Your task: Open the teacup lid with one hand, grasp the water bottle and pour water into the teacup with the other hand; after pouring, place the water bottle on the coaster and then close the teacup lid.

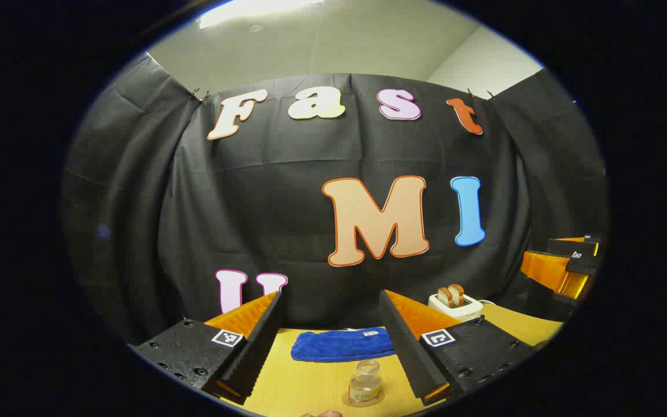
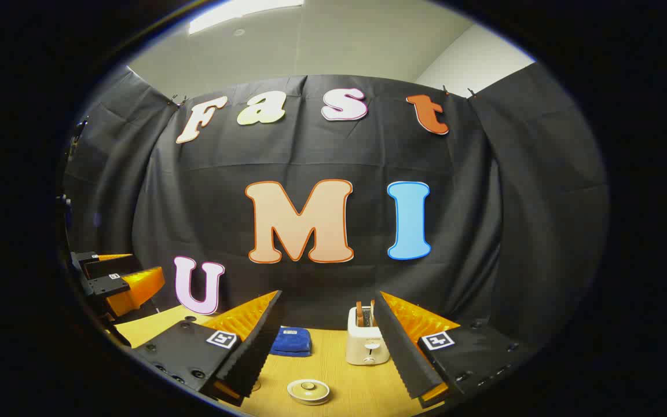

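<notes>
Glass bottle (image 1: 365, 379) left, lidded teacup (image 2: 308, 391) right

In the left gripper view, a small clear glass bottle (image 1: 366, 380) is standing on a round brown coaster (image 1: 362, 399), on the pale wooden table (image 1: 299, 385). Behind the bottle, a folded blue towel (image 1: 342, 346) is lying flat near the cloth wall. To the right of the towel and farther back, a white toaster holding two bread slices (image 1: 455, 304) is sitting upright.

In the right gripper view, a round cream teacup lid with a knob (image 2: 308, 391) is resting near the table's front edge, possibly on a cup. Behind it to the right the toaster is standing; the towel is lying behind it to the left.
</notes>
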Available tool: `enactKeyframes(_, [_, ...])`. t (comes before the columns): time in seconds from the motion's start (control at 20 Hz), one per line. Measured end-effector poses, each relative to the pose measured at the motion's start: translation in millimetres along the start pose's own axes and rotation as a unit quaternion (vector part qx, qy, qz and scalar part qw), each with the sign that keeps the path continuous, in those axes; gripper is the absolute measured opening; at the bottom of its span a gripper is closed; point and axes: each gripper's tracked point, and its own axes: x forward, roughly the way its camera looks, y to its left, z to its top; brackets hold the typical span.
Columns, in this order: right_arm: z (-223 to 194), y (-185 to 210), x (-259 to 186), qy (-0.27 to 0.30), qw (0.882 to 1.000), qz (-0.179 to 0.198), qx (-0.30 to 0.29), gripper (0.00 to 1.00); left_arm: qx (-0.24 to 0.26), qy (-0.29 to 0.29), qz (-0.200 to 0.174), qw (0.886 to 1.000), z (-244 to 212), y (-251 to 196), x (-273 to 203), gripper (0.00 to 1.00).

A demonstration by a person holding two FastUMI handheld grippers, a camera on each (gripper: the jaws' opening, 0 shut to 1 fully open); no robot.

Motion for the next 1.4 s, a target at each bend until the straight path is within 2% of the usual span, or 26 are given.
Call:
enactKeyframes(0.05, [0.2,1.4,0.8,-0.001,1.0,0.001,-0.001,0.94,-0.001,0.0,0.003,1.0,0.0,2.2,-0.8,0.94])
enactKeyframes(0.15, [-2.2,1.8,2.5,0.001,1.0,-0.001,-0.004,0.94,-0.004,0.002,0.01,1.0,-2.2,5.9,-3.4,0.94])
enactKeyframes(0.2, [-4.5,4.3,3.0,0.005,1.0,0.003,-0.004,0.97,-0.004,0.003,0.014,1.0,-3.5,8.2,-4.4,0.96])
enactKeyframes(0.25, [-7.6,5.6,1.7,0.009,1.0,0.006,-0.003,1.0,-0.005,0.004,0.017,1.0,-3.6,10.5,-4.9,0.94])
enactKeyframes(0.55, [-13.7,10.2,4.0,0.016,1.0,0.016,-0.008,0.99,-0.001,0.008,0.036,0.999,-6.2,23.2,-11.3,0.96])
enactKeyframes(0.7, [-17.5,10.3,5.5,0.022,1.0,0.02,-0.009,0.94,-0.002,0.005,0.041,0.999,-6.3,25.8,-14.5,0.96])
enactKeyframes(0.8, [-22.3,10.7,7.1,0.025,0.999,0.023,-0.01,0.99,0.0,0.006,0.043,0.999,-6.8,26.3,-16.0,0.97])
enactKeyframes(0.9, [-27.7,12.5,9.6,0.032,0.999,0.029,-0.013,0.99,0.001,0.005,0.045,0.999,-5.8,26.8,-16.8,0.96])
enactKeyframes(0.95, [-33.2,13.2,11.8,0.036,0.999,0.033,-0.015,0.94,0.002,0.005,0.046,0.999,-5.6,27.1,-17.9,0.96])
enactKeyframes(1.0, [-38.3,14.4,14.2,0.042,0.998,0.037,-0.018,1.0,0.002,0.004,0.046,0.999,-5.8,27.6,-18.4,0.96])
enactKeyframes(1.25, [-81.1,14.2,25.5,0.087,0.994,0.051,-0.044,1.0,0.009,0.004,0.06,0.998,-4.5,34.4,-23.3,0.95])
enactKeyframes(1.3, [-90.5,14.6,27.6,0.097,0.993,0.054,-0.048,0.94,0.01,0.005,0.063,0.998,-5.2,36.7,-24.4,0.94])
enactKeyframes(1.35, [-101.9,16.2,29.5,0.109,0.991,0.061,-0.05,0.99,0.011,0.007,0.067,0.998,-6.2,38.7,-25.0,0.94])
enactKeyframes(1.4, [-112.2,18.2,30.0,0.121,0.989,0.067,-0.05,0.99,0.013,0.01,0.07,0.997,-7.9,39.9,-26.8,0.94])
